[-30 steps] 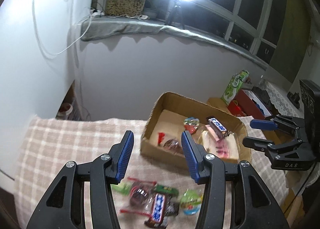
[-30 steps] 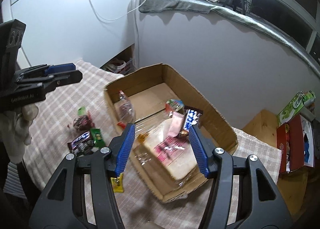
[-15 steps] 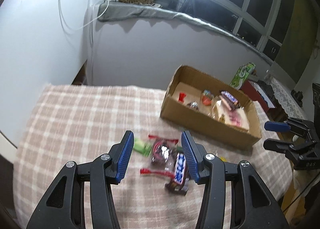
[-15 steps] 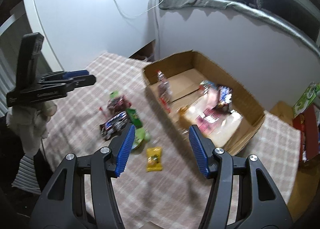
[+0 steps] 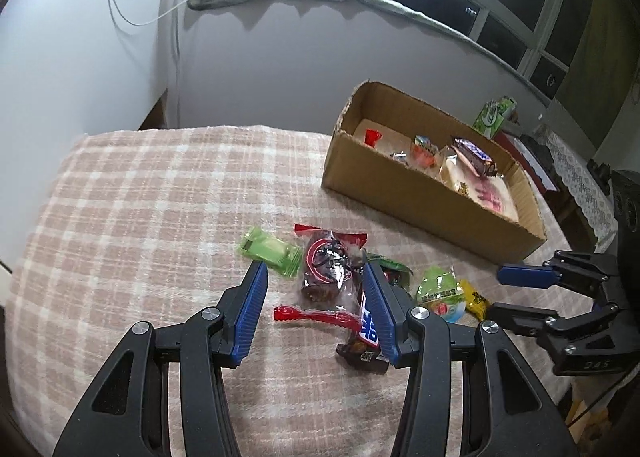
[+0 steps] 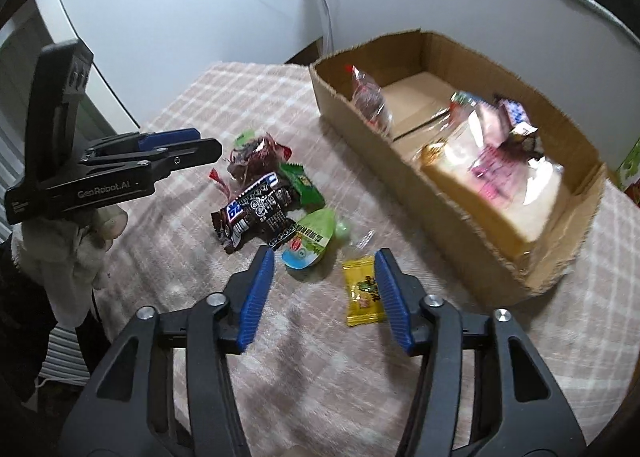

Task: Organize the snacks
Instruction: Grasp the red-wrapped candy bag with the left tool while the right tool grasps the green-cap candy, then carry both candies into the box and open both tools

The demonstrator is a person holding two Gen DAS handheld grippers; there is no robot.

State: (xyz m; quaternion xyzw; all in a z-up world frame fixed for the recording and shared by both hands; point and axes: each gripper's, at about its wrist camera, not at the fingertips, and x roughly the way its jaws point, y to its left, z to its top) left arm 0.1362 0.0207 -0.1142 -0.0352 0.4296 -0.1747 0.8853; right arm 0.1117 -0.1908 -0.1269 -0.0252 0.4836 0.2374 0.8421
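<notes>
Only the right wrist view shows the flat yellow sachet [image 6: 362, 289] whole; right gripper [image 6: 325, 261], jaws just narrowed, empty. Left gripper [image 5: 312, 273] narrow, probably empty, above crinkly wrappers.

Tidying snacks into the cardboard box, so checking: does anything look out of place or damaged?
Several snacks still lie loose on the checked cloth outside the cardboard box: a dark chocolate bar, green jelly cup, yellow candy and red-wrapped sweets. The box's cut rim is ragged. Nothing looks spilled.
</notes>
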